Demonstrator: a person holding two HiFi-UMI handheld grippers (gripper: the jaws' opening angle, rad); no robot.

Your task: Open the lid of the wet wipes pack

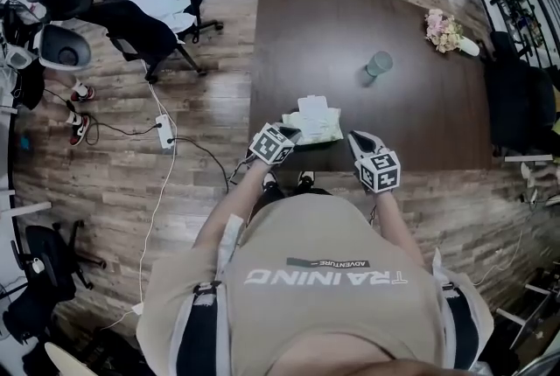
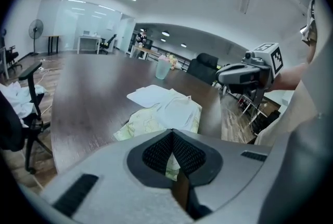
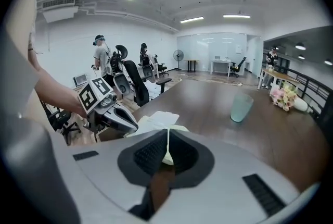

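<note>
A pale green wet wipes pack [image 1: 317, 129] lies at the near edge of the dark table [image 1: 350, 16]. Its white lid [image 1: 312, 105] is folded back towards the far side. My left gripper [image 1: 291, 135] sits at the pack's near left corner, jaws closed, apparently pinching the pack's edge. In the left gripper view the pack [image 2: 174, 112] and its lid [image 2: 150, 96] lie just beyond the closed left gripper [image 2: 171, 133]. My right gripper [image 1: 354, 138] hangs to the right of the pack, apart from it, shut and holding nothing. The right gripper view shows the pack [image 3: 156, 123] past the shut right gripper [image 3: 168, 132].
A pale green cup [image 1: 379, 64] stands mid-table, and a small bunch of flowers [image 1: 444, 31] sits at the far right corner. Office chairs [image 1: 140, 29] stand on the wooden floor to the left. A power strip [image 1: 164, 129] and cables lie near the table's left edge.
</note>
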